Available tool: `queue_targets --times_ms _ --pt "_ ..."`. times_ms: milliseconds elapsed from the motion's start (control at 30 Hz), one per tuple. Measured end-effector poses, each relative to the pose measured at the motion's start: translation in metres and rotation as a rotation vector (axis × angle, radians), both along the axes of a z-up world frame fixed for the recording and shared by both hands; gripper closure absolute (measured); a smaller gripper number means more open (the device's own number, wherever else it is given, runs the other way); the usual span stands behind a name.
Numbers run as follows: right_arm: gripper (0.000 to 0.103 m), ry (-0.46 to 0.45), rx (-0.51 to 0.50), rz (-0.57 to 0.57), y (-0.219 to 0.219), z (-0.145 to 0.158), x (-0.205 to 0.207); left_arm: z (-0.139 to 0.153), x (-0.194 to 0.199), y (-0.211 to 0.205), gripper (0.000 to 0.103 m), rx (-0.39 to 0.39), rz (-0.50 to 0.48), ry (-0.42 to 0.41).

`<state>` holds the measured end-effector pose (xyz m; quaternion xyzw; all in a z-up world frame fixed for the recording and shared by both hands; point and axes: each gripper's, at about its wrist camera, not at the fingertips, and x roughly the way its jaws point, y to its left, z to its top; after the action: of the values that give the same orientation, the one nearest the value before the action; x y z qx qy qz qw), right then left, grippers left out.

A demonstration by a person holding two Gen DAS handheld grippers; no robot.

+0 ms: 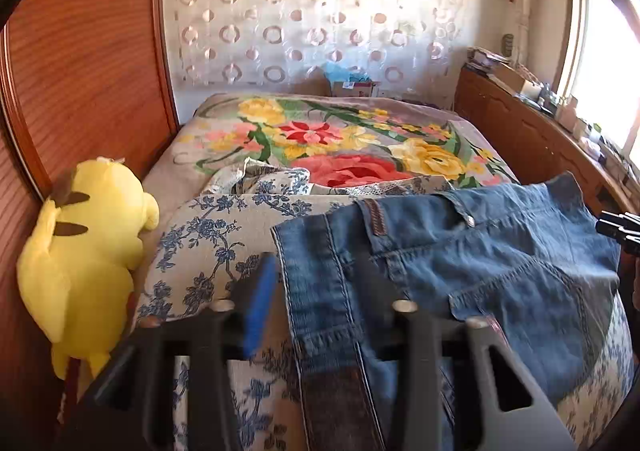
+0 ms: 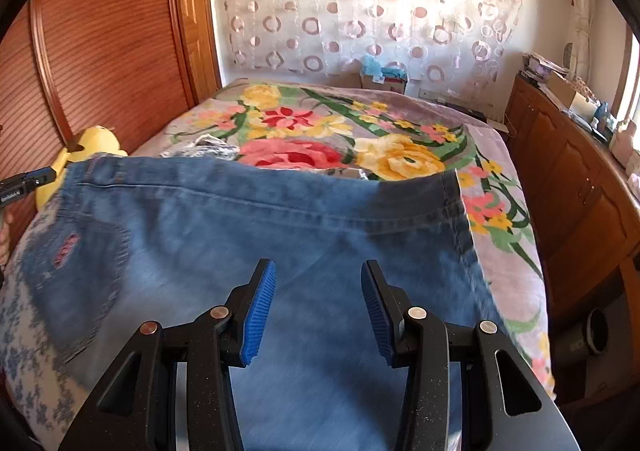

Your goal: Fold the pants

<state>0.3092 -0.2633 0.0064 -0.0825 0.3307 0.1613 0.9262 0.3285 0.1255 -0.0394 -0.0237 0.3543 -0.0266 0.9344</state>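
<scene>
— On the bed (image 2: 496, 155), why do the jeans (image 2: 280, 235) lie flat?
— For folding. Right gripper (image 2: 316, 307): jaws apart, empty. Left gripper (image 1: 316, 303): apart, waistband draped between.

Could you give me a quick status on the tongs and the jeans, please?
Right tongs open above jeans, holding nothing. Left tongs open, denim between them. Jeans on bed, yellow plush clear.
</scene>
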Motion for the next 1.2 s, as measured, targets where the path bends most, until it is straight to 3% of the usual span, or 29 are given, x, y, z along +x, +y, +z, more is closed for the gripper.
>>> queue_targets --times_ms 100,133,500,633,867,1200 --pt "0.057 -0.011 0.024 0.010 -0.002 0.001 -0.026 0.003 -0.015 -0.007 0.033 -0.002 -0.049 0.003" --pt "0.057 -0.014 0.030 0.012 -0.003 0.001 -0.032 0.004 -0.019 -0.010 0.031 0.000 -0.062 0.004" --pt "0.056 0.006 0.105 0.077 0.012 -0.028 -0.106 -0.011 -0.079 -0.030 0.031 0.012 -0.141 0.016" --pt "0.043 0.024 0.103 0.096 0.020 -0.041 -0.124 -0.018 -0.097 -0.033 0.031 0.019 -0.147 0.027" --pt "0.042 0.058 0.109 0.099 0.026 -0.059 -0.132 -0.027 -0.119 -0.042 0.031 0.027 -0.164 0.043" --pt "0.042 0.062 0.142 0.093 0.048 -0.059 -0.128 -0.026 -0.136 -0.053 0.031 0.060 -0.194 0.047"
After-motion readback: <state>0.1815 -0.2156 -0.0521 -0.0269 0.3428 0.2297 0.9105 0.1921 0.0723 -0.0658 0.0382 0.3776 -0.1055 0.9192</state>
